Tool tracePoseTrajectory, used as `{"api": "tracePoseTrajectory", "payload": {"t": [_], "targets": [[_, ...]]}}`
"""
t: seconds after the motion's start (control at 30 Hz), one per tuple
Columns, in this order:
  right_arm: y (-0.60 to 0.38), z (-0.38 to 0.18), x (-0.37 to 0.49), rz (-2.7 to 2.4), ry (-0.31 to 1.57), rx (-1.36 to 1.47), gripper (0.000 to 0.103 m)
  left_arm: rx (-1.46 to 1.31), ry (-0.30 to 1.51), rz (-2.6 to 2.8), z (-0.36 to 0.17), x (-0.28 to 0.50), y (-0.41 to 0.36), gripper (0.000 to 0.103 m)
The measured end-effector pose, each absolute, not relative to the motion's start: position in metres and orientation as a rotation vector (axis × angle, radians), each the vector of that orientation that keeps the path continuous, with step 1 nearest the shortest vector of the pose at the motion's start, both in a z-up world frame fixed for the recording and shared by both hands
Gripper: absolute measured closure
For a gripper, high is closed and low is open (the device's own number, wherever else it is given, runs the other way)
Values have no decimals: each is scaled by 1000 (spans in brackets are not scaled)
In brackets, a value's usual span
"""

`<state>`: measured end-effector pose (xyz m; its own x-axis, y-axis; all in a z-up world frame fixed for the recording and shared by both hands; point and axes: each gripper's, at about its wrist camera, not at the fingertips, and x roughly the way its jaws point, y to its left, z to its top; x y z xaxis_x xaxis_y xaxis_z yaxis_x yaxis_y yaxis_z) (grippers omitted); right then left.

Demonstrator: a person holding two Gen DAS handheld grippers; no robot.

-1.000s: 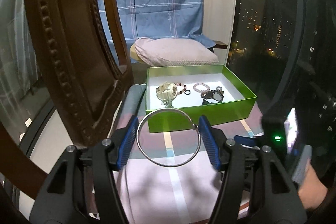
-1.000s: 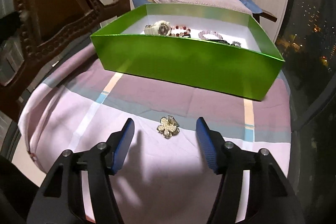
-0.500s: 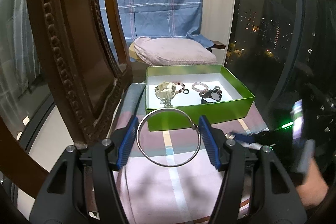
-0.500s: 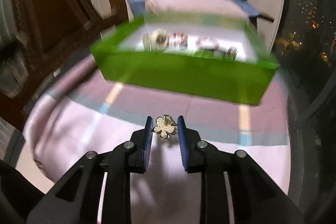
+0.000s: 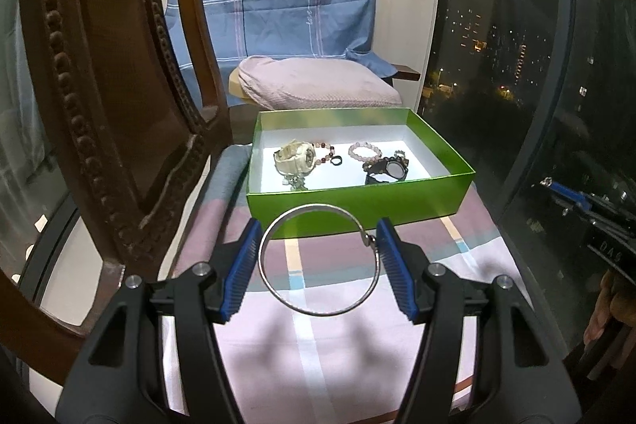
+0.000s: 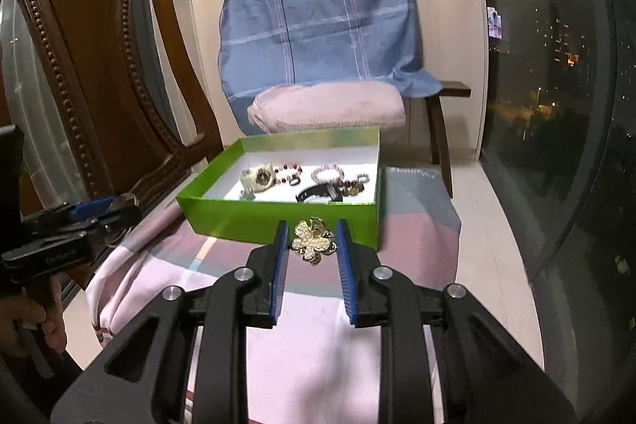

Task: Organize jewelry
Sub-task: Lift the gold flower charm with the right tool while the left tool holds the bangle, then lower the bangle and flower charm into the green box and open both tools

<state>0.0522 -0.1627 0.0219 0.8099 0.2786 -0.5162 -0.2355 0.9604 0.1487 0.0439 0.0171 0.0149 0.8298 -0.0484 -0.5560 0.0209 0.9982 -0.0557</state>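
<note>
My left gripper is shut on a silver bangle and holds it above the cloth, in front of the green box. My right gripper is shut on a gold flower brooch, lifted above the cloth in front of the green box. The box holds a cream watch, a black watch, bead bracelets and a small ring. The left gripper also shows at the left of the right wrist view.
The box stands on a pink checked cloth over a small table. A carved wooden chair stands close on the left. A chair with a pink cushion and blue cloth is behind the box. A dark window is on the right.
My right gripper closed on the flower brooch on the cloth and lifted it up. My left gripper kept the bangle and barely moved.
</note>
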Motion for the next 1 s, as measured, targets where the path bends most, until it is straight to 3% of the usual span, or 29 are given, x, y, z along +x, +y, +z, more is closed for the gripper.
{"api": "tracePoseTrajectory", "payload": {"t": [0.63,0.9,0.97,1.0], "targets": [[-146,20,55,308,579,47,79,-48,599,-36,12,46,21,44],[-124,47,140,236,547,-49,79,-63,607,-26,9,52,28,44],[-126,42,162,220,597,-47,69,-66,613,-22,8,52,31,44],[-130,39,168,199,612,-33,55,-67,615,-21,8,52,33,44]]}}
